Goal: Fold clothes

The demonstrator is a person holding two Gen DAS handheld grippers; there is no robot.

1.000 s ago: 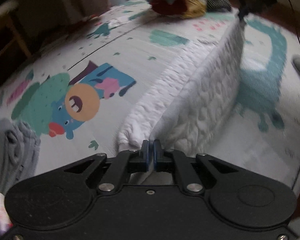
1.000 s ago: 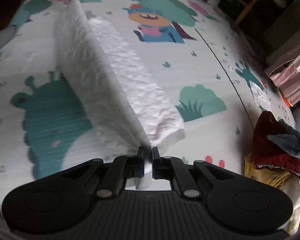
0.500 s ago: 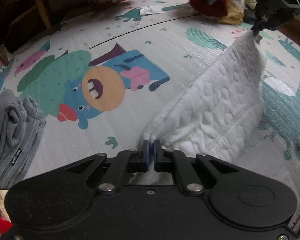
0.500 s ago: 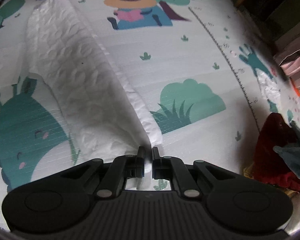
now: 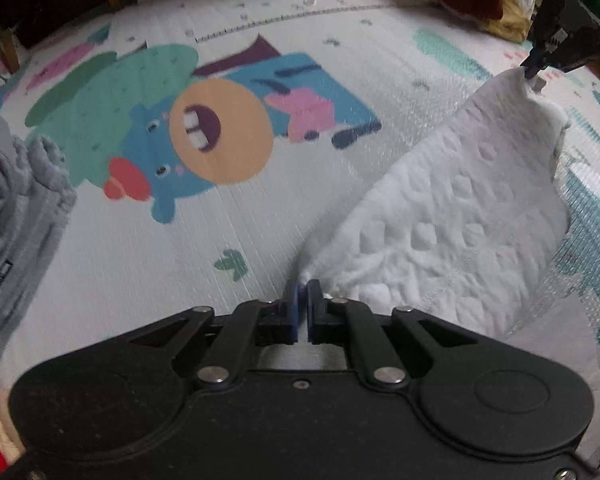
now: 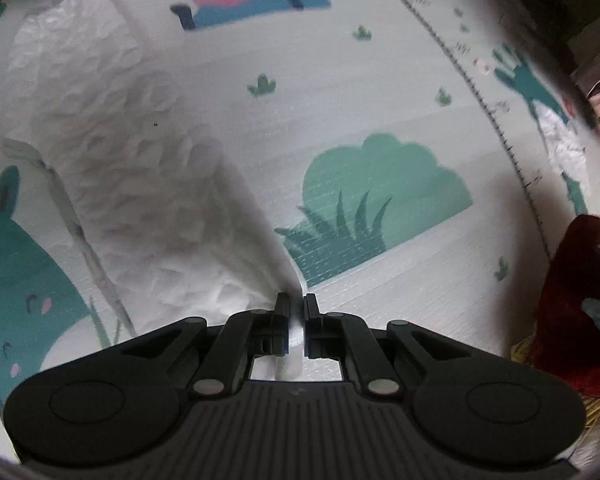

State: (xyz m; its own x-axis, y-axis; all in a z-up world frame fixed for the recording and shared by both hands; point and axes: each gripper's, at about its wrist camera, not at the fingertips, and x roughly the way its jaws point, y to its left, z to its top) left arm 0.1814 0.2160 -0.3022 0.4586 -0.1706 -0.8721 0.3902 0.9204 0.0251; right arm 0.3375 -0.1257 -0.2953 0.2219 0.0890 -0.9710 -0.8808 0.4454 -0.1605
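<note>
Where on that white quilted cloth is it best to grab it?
At its two end corners, as now: the left gripper and right gripper each pinch one, coming in along the edge. The white quilted cloth hangs stretched between them, limp elsewhere.

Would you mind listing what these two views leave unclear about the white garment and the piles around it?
- White garment: its type is unclear in both views, since it hangs bunched.
- Left gripper: the pinched edge is hidden by its fingers.
- Grey garment: cut by the left edge.
- Red clothes pile: dark, cut by the right edge.
</note>
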